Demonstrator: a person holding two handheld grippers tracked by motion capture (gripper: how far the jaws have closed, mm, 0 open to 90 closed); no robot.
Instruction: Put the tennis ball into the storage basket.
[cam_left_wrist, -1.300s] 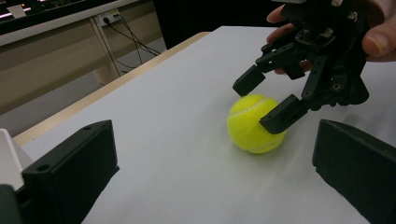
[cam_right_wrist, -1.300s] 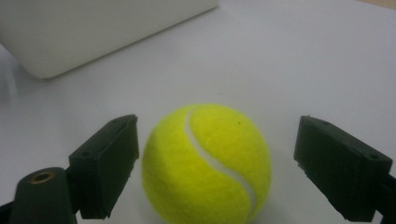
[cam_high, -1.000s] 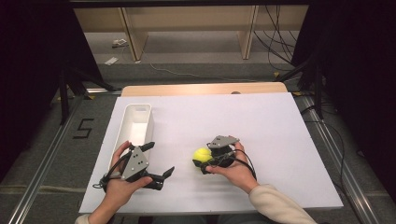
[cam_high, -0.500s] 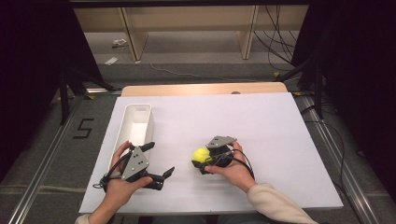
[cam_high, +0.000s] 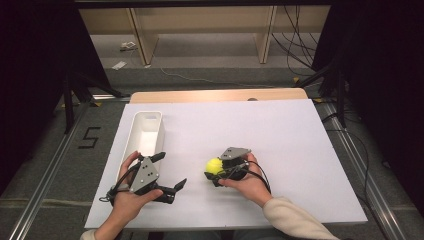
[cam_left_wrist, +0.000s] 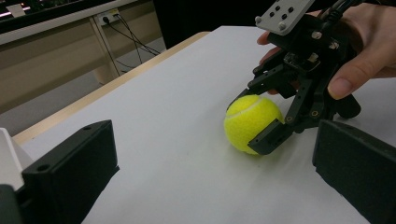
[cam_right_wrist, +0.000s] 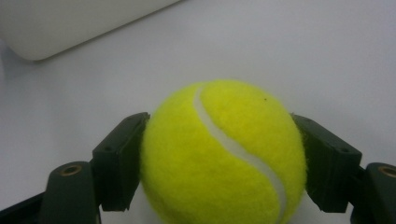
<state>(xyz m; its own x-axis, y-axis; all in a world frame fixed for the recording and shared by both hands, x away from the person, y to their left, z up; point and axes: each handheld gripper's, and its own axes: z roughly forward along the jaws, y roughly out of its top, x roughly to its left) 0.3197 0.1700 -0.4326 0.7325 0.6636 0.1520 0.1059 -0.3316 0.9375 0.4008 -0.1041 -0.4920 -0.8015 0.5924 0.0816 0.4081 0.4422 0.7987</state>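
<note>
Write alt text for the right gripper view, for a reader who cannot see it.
A fuzzy yellow tennis ball sits clamped in the right gripper, a black jaw against each side, on a white table. A white plastic bin lies beyond.

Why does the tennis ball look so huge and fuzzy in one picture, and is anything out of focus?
In the right gripper view the camera sits right behind the tennis ball, so it looms large, lit evenly, the white tray behind soft. In the left gripper view the near black tongs are blurred while the ball and right tongs look sharp. The high view is dim around the bright white table.
</note>
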